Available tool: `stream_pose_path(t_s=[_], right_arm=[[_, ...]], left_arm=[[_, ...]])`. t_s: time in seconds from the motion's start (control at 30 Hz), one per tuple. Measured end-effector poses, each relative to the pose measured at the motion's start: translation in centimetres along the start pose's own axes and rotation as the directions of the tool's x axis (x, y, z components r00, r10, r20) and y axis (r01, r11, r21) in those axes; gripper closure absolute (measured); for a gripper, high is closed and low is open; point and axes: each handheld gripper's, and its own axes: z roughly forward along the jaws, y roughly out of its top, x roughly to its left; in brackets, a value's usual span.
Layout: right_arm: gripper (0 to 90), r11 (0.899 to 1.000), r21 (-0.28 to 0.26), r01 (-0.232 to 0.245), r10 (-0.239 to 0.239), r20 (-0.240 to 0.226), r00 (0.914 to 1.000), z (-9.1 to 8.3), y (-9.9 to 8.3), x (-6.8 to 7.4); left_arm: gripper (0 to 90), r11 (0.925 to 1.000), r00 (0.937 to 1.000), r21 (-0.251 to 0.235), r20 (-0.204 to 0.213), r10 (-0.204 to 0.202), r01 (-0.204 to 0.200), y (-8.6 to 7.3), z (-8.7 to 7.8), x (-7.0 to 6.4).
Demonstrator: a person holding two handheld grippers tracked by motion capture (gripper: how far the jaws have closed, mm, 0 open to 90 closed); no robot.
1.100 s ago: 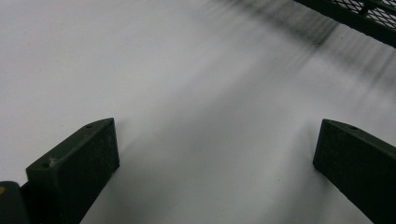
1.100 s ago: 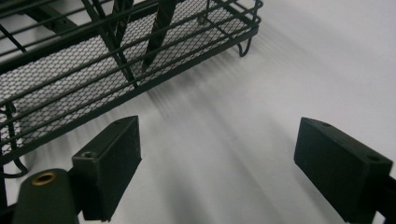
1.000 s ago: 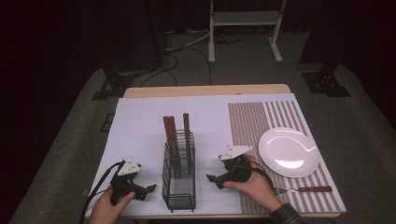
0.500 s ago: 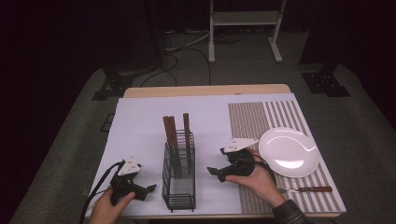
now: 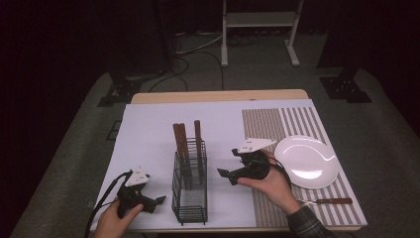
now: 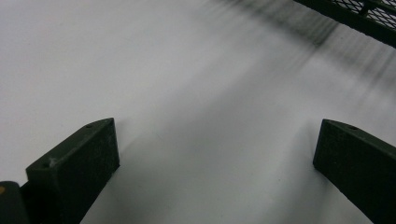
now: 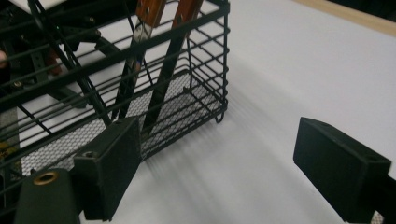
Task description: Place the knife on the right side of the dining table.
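The white-covered tabletop carries a wire caddy holding wooden-handled utensils. The right gripper, released and empty, has lifted from beside the plate toward the caddy, probably approaching a utensil. The left gripper rests released.

Wire basket: the top edge of the left gripper view is cutting it off.
Utensil beside plate: its head is looking too small to tell.
Wooden handles: the top edge is cutting them off.
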Motion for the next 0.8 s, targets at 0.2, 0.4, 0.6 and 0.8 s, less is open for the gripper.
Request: stream_pose_path(t_s=[0.2, 0.4, 0.6, 0.8], right_arm=[[13.6, 1.000, -0.022, -0.003, 0.003, 0.002, 1.0000, -0.3, 0.9, -0.1], [13.6, 0.999, -0.038, -0.004, 0.004, 0.005, 1.0000, -0.4, 1.6, -0.2], [13.7, 0.998, -0.057, 0.005, -0.005, 0.002, 1.0000, -0.5, 2.3, -0.1], [13.9, 0.997, -0.079, 0.001, -0.001, 0.002, 1.0000, -0.7, 3.2, -0.2]], left_arm=[[0.0, 1.0000, 1.0000, 0.001, 0.001, -0.001, 0.001, 0.0, 0.0, 0.0], [0.0, 1.0000, 1.0000, 0.001, 0.001, -0.001, 0.001, 0.0, 0.0, 0.0], [0.0, 1.0000, 1.0000, 0.000, 0.001, -0.001, 0.001, 0.0, 0.0, 0.0], [0.0, 1.0000, 1.0000, 0.002, 0.001, 0.000, 0.000, 0.0, 0.0, 0.0]])
